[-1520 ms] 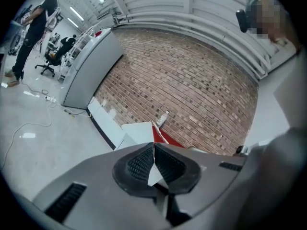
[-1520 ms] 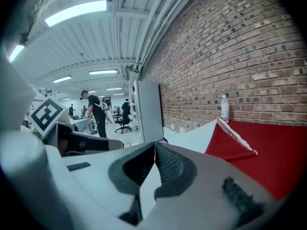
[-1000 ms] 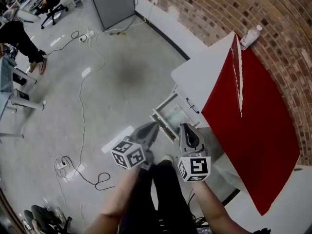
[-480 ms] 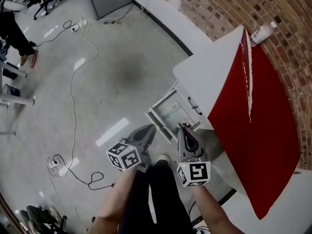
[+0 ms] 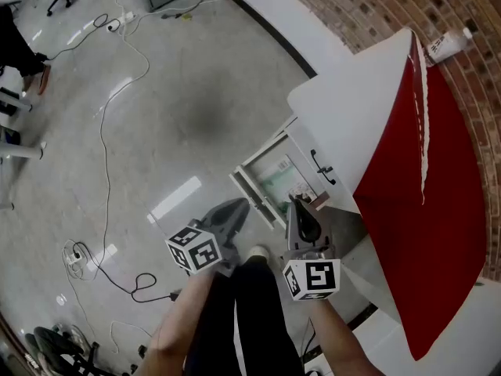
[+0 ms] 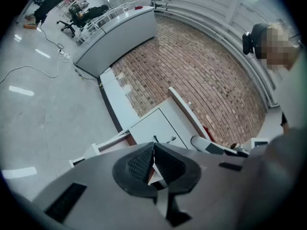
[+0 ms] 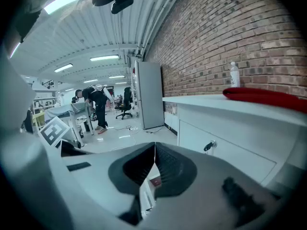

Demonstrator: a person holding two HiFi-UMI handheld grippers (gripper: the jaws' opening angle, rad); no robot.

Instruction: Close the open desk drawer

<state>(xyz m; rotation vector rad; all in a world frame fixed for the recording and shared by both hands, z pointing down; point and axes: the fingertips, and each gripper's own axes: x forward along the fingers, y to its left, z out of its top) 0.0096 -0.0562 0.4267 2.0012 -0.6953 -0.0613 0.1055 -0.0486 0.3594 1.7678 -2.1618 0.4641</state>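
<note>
**op:** can anyone make out what's in the drawer (image 5: 252,198)? on my head view the stuff inside is too small to tell, and the right gripper (image 5: 294,204) covers part of it.

**reply:** nope. bottle (image 5: 448,45) label's unreadable too. in my right gripper view the red cloth (image 7: 268,97) runs off the edge.

You're in an open office workspace: white table (image 5: 344,108) against the brick wall (image 5: 368,10), swivel chairs (image 7: 125,109) and trailing floor cables (image 5: 102,163) well out from that wall.

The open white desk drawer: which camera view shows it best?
The head view: it looks down into the open white desk drawer, showing its inside. The left gripper view shows only its rim; the right gripper view hardly any.
</note>
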